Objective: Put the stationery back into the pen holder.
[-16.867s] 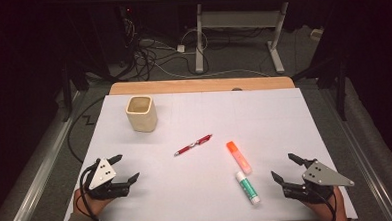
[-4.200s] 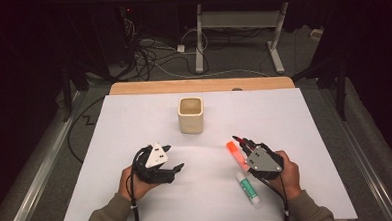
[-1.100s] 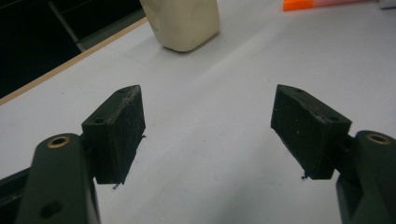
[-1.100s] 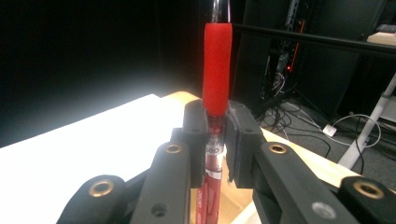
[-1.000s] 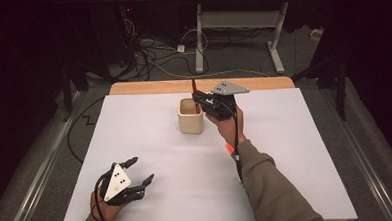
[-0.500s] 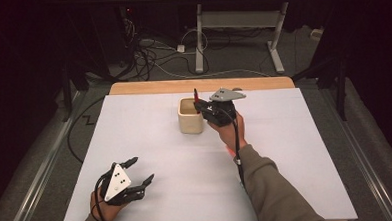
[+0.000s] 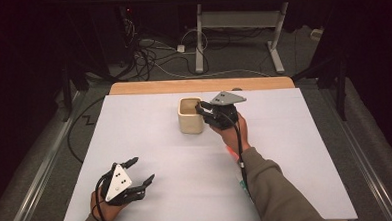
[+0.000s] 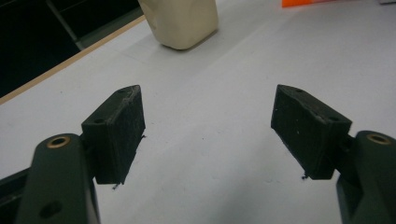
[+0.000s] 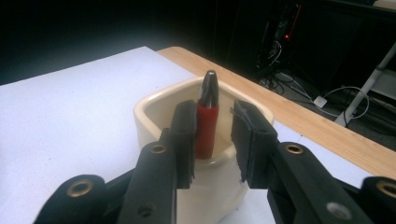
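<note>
Right now the right gripper sits at the near right rim of the cream cup, which stands on the white sheet toward the far middle of the table. Seen along its own jaws in the right gripper view, the right gripper has a red pen between its pads, standing nearly upright with its lower end down inside the cream cup and its dark metal tip pointing up above the rim. Those jaws have just been opening: the pen stands close against the left pad, with a visible gap on the right-hand side, so the pads no longer clamp it. The cup is square with rounded corners, and beyond it the wooden edge of the table runs across. Meanwhile the left gripper rests low at the near left corner of the sheet, well apart from the cup, held in the left hand. In the left gripper view the left gripper has its jaws spread wide with nothing but bare white sheet between them; the cup shows farther off at the top, and a bit of an orange thing lies at the top edge, too cut off to tell what it is
</note>
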